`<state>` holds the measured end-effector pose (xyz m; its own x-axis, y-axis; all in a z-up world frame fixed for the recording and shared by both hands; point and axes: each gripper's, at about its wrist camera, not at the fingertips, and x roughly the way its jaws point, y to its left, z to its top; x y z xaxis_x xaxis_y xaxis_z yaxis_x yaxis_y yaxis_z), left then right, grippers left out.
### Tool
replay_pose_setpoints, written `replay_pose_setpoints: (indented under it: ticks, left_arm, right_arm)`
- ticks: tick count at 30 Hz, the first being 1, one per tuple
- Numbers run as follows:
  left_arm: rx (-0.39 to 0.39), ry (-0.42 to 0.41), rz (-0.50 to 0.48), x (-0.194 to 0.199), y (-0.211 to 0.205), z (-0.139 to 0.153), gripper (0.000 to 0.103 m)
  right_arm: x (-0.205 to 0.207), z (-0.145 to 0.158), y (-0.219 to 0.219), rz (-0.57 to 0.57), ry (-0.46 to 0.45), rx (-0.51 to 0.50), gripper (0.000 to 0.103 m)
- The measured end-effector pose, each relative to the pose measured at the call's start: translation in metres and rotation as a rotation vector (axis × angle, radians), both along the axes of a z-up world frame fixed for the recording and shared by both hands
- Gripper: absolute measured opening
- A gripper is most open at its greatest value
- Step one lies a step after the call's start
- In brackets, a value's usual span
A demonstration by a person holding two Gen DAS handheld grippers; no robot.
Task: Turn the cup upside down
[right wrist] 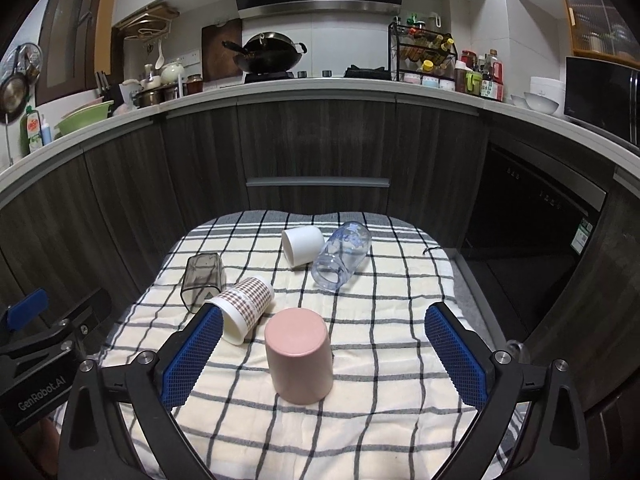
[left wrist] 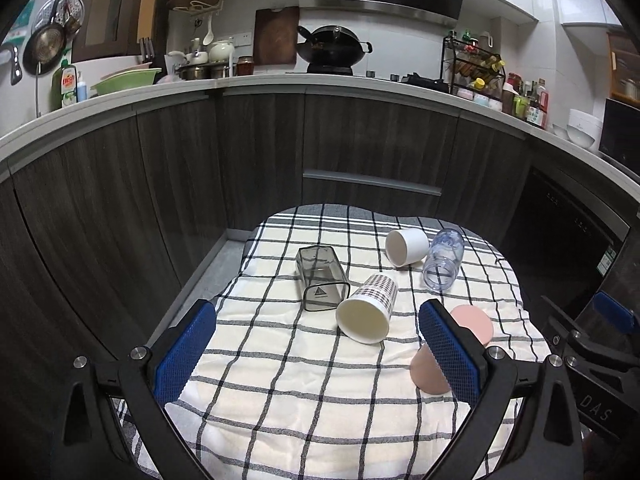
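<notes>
A pink cup point(right wrist: 298, 354) stands upside down on the checked cloth point(right wrist: 360, 360), between my right gripper's open fingers; the right gripper point(right wrist: 320, 356) is empty. In the left wrist view the pink cup point(left wrist: 472, 322) shows partly behind the right finger. A plaid paper cup point(left wrist: 368, 308) point(right wrist: 246, 308) lies on its side, mouth toward me. A grey square tumbler point(left wrist: 320, 276) point(right wrist: 202, 276), a white cup point(left wrist: 406, 246) point(right wrist: 302, 244) and a clear bottle point(left wrist: 444, 258) point(right wrist: 342, 256) also lie on their sides. My left gripper point(left wrist: 316, 352) is open and empty above the cloth's near part.
The cloth covers a small table point(left wrist: 224, 256) in front of dark wood kitchen cabinets point(right wrist: 320, 144). The counter above holds a wok point(right wrist: 272, 56), a spice rack point(right wrist: 424, 56) and dishes. The other gripper's body shows at the right edge of the left wrist view point(left wrist: 600, 344) and the left edge of the right wrist view point(right wrist: 40, 340).
</notes>
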<state>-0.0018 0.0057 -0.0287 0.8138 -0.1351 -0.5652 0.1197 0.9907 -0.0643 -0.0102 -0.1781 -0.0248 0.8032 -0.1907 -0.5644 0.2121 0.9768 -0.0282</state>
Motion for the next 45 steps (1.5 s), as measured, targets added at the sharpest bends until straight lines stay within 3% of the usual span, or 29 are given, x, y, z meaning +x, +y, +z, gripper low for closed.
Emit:
replay_pose_setpoints:
  ticks: [13, 45]
  left_arm:
    - [0.019, -0.029, -0.018, -0.011, -0.008, 0.007, 0.103]
    - [0.014, -0.012, -0.016, -0.01, -0.007, 0.0, 0.103]
  right_arm:
    - [-0.014, 0.006, -0.005, -0.005, -0.024, 0.012, 0.101]
    - [-0.015, 0.001, -0.007, -0.007, -0.011, 0.025, 0.101]
